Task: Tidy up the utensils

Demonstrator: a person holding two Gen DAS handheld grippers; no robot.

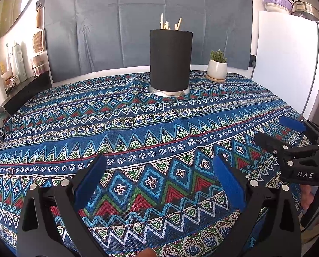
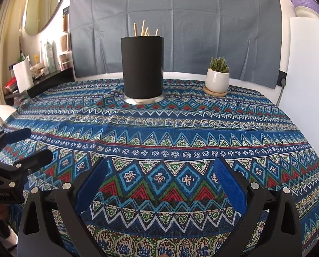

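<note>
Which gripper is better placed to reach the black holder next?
Slightly the left, as a judgement. The black cylindrical utensil holder sits nearly centred ahead of the left gripper, and left of centre for the right gripper. Both are open and empty.

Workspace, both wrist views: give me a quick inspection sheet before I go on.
Surface: table under a patterned cloth, lying fairly flat.
Job's things: black holder upright on a metal base at the far middle, wooden sticks poking out of its top; no loose utensils seen on the cloth.
Clutter: potted plant on a saucer, right of the holder and apart from it.
Grippers: left gripper and right gripper both open, empty, over the near cloth.
Cables: one cord down the right wall from an outlet.
Surroundings: grey sheet behind, shelf of bottles left, white fridge right.
</note>
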